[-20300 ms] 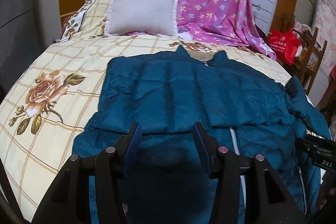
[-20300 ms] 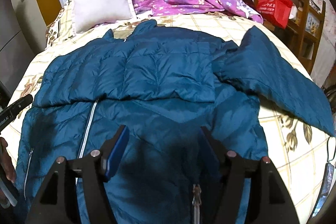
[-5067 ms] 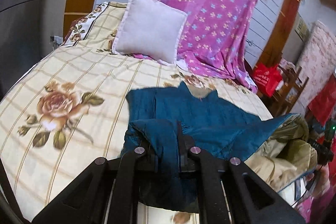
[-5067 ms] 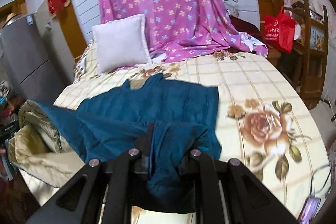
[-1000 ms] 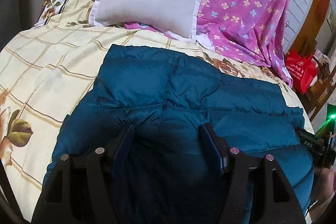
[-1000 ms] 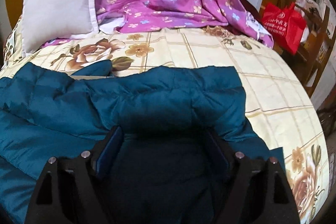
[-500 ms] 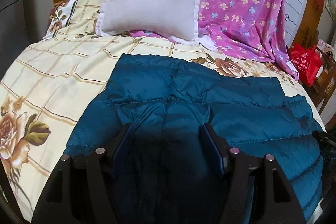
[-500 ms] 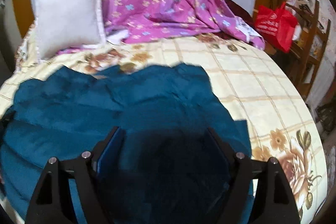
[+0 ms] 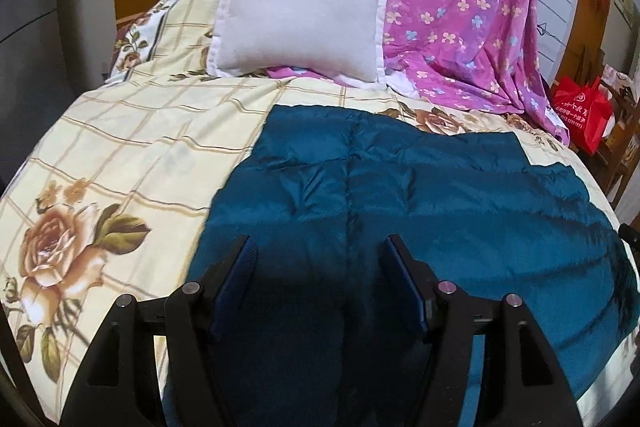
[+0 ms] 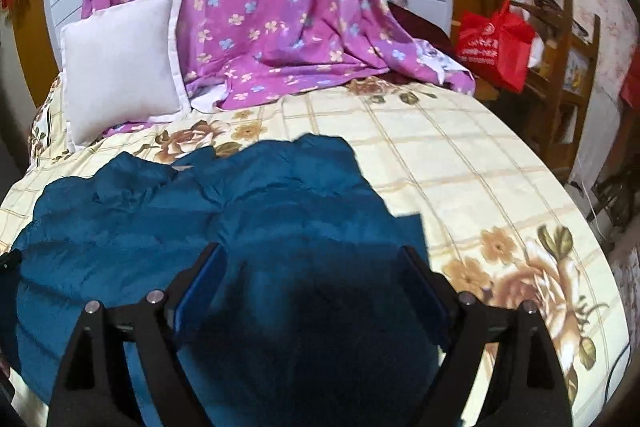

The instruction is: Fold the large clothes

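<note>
The left gripper [image 9: 320, 283] stands wide, empty. The jacket [image 9: 400, 195] lies folded into a compact block on the bedspread [image 9: 120, 155], toward its near edge, long axis running side to side. The right gripper [image 10: 312, 279] is opening, nothing gripped. Judged: folding nearly complete; only tidying remains.

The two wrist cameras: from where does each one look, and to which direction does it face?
Left wrist: sits on the left gripper, looks down over the jacket's left part toward the pillow; its open fingers show.
Right wrist: sits on the right gripper, looks over the jacket's right part toward the purple sheet; its fingers show, opening, gripping nothing.
Shared: jacket, pillow, purple sheet, red bag, flowered bedcover.
</note>
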